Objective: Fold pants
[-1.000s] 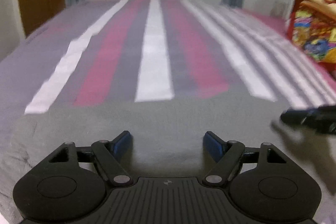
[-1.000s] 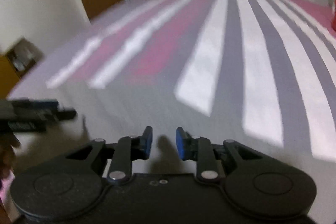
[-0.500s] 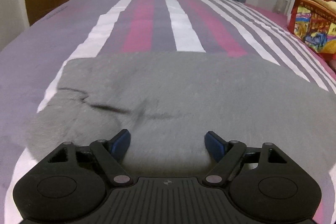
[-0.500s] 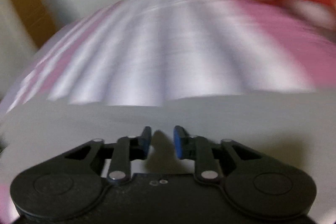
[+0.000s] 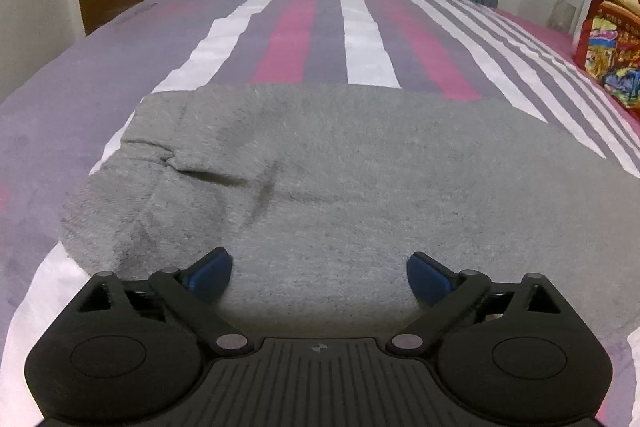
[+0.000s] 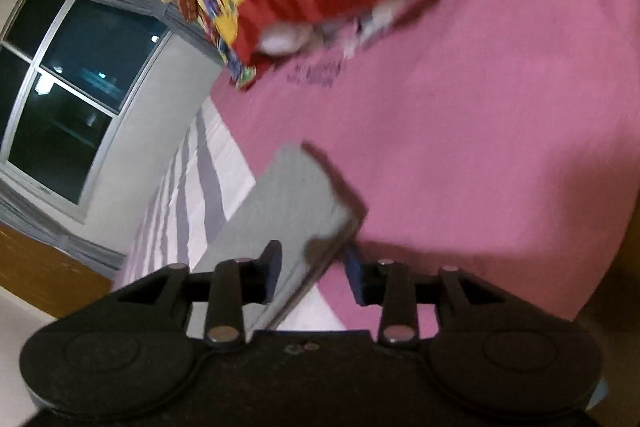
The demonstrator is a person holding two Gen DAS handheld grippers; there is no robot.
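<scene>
Left wrist view first: the left tongs (image 5: 319,277) hang over the near edge of the bed (image 5: 36,115), jaws spread wide and just opened further, with nothing between them but the grey pants (image 5: 340,163) lying flat underneath. The pants stretch crosswise on the striped bedcover, long axis running from the bed's left side toward its right, so the tongs face them side-on, roughly at the middle of their length. A rumpled end with a crease (image 5: 188,167) sits ahead and to the left, the nearest grab point for this hand; the other end runs off toward the right edge, out of this picture. A bright printed bag (image 5: 612,59) stands at the far right edge of the bed, well apart from the pants. Right wrist view, rolled over and blurred: the right tongs (image 6: 314,273) have their jaws part open, just widened a little, and the squared end of the pants (image 6: 296,199) lies between the two fingers without either pad clearly pressing on it, so I judge it straddled rather than held. This end rests on the pink stretch of bedcover (image 6: 480,131), with the printed bag beyond it and a window (image 6: 68,99) at the left. Judging from both views, the coming move is to close on this end and carry it along the long axis toward the left end; the right hand is plainly the nearer one for that.
</scene>
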